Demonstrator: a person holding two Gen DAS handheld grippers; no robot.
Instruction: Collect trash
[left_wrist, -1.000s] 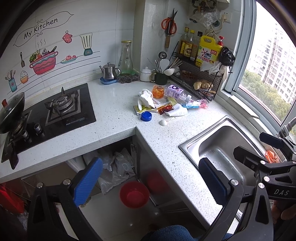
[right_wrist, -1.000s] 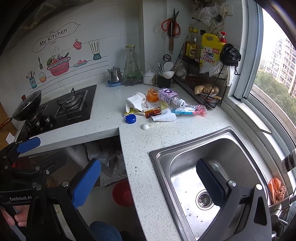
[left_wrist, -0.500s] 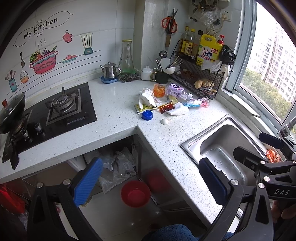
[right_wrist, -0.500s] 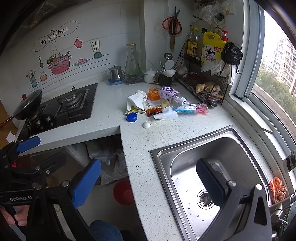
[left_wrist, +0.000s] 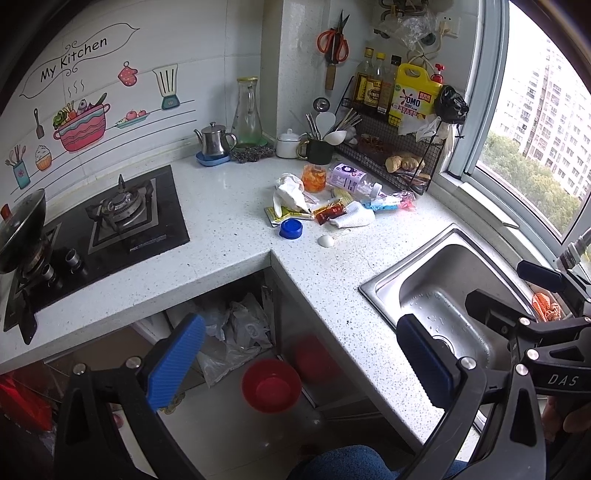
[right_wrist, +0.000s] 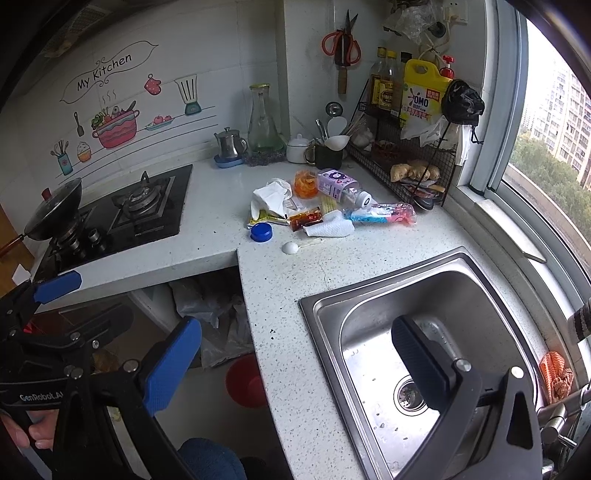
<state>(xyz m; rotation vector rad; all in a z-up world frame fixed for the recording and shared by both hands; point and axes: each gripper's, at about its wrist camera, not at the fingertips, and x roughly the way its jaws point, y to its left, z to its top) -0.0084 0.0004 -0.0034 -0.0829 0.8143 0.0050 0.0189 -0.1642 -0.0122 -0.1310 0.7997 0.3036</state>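
Hovering wide open and empty, the right gripper hangs over the near counter edge and the sink, while the left gripper, jaws just as spread and holding nothing, sits out over the floor gap with a red bin below it. Looking forward from both, the trash pile lies straight ahead and well apart, strung across the counter's far corner below the wire rack. Nearest the grippers sits a white spoon, its handle pointing right, with a blue cap just beyond and to the left. Behind those come crumpled tissue, a red sachet, a folded paper towel, a bottle lying on its side, and a long pink-and-blue wrapper running left to right. The pile's long line crosses the approach, so either gripper meets it broadside. I'd judge the right gripper nearer, already over the counter, with the spoon and cap the first pieces in reach; the left seems better placed for the bin.
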